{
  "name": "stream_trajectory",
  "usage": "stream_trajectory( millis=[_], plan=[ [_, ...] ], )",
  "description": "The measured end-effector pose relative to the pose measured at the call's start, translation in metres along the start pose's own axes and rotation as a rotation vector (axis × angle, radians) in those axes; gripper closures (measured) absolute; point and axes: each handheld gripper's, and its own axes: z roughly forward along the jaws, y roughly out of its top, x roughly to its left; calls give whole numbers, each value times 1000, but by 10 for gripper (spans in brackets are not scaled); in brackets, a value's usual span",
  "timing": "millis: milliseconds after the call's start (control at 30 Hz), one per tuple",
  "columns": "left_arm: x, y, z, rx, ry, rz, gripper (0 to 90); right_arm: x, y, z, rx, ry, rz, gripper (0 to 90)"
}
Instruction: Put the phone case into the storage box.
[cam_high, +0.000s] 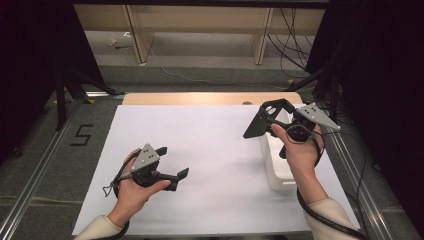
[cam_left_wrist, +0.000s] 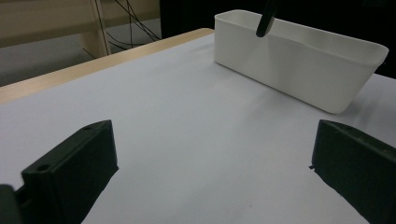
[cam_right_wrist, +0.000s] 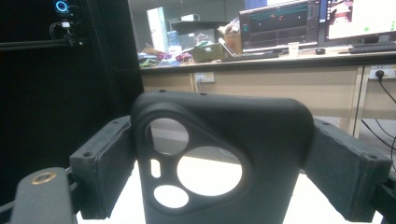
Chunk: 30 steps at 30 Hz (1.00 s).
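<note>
We see the right gripper (cam_high: 270, 119) raised at 2 o'clock above the white bin (cam_high: 276, 167), its jaws pinching a black phone case (cam_right_wrist: 219, 154) by both side edges. The case stands upright, camera cutouts facing us. The left gripper (cam_high: 172, 167) sits low over the white sheet (cam_high: 210, 150) at 8 o'clock, jaws spread, nothing between them.

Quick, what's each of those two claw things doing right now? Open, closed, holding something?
Left gripper: open, jaws wide apart, nothing between them, low over the white sheet.
Right gripper: closed on a black phone case, held up above the white bin.
</note>
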Motion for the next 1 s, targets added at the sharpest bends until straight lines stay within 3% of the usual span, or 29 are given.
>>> stream_trajectory(
  millis=[1000],
  plan=[
    [0, 0, 0, 0, 0, -1, 0, -8, 4, -3, -16, -29, 3, 153]
  ],
)
